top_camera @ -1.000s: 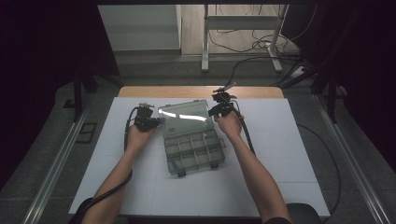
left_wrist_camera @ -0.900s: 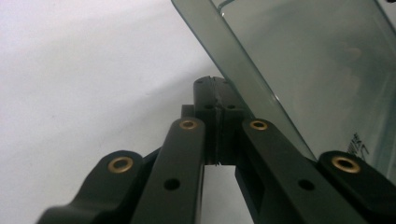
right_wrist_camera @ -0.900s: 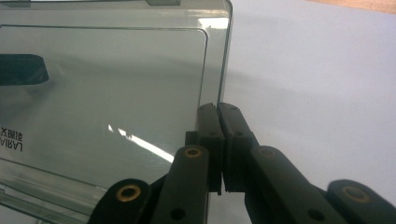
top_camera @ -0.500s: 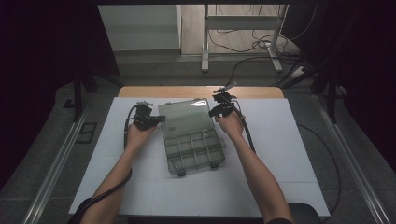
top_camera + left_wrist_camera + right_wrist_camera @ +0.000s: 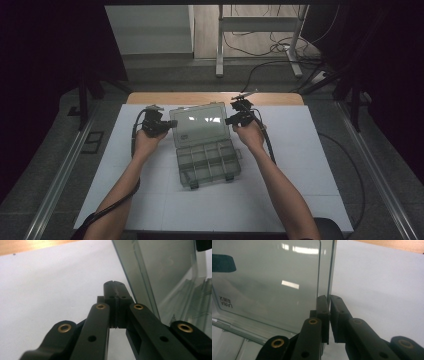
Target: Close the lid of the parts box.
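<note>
Item: clear compartment box (image 5: 207,157), centre of white desk (image 5: 310,165), lid (image 5: 200,124) raised toward far side. Left gripper (image 5: 167,124) – fingers pressed together, empty, just beside lid's left edge. Right gripper (image 5: 229,120) – fingers narrow, pinching lid's right edge (image 5: 328,277). Risk: thin one-sided pinch on slick plastic; lid may slip and drop shut, or twist at hinge and drag box askew.

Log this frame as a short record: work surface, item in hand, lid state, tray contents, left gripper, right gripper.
work surface: white table top
item: clear plastic organiser box with divided tray
lid state: lid open, tilted back
tray contents: compartments look empty, hard to tell
left gripper: shut, beside the lid's left edge, nothing between the jaws
right gripper: shut on the lid's right edge
</note>
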Tool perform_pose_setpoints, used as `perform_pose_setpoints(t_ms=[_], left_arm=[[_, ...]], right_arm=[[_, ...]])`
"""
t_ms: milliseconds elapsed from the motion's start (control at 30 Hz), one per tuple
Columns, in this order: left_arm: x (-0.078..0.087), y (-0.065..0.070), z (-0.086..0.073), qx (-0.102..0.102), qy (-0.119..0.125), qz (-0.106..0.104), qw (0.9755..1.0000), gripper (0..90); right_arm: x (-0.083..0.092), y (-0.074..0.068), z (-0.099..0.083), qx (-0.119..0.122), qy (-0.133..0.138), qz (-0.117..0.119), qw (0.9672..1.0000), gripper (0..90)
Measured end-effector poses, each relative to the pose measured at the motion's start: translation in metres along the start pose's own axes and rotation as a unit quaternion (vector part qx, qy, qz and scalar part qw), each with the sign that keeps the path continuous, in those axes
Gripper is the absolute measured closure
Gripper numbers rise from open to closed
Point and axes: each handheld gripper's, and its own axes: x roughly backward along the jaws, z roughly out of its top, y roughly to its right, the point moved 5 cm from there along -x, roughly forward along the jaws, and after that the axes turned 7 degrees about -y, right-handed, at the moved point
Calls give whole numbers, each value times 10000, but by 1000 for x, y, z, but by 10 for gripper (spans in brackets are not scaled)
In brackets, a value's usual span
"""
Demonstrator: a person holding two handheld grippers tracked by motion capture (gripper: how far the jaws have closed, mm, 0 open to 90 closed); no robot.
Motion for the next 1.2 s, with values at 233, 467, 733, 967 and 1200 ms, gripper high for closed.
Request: perform_pose_setpoints(t_ms=[233, 467, 733, 967, 1200], left_arm=[[9, 7, 2, -69, 69, -145, 9998, 899], [16, 15, 2, -94, 135, -235, 9996, 899], [25, 25, 0, -252, 163, -137, 9995, 898], [30, 32, -2, -254, 161, -202, 9993, 898], [35, 41, -4, -348, 124, -194, 9991, 898]], right_arm=[[9, -3, -4, 81, 98, 14, 9999, 848], [16, -5, -9, 178, 190, -4, 9997, 848], [25, -7, -17, 258, 273, 50, 9993, 846], [31, -9, -24, 286, 354, 112, 9989, 844], [37, -11, -30, 350, 377, 164, 9985, 842]])
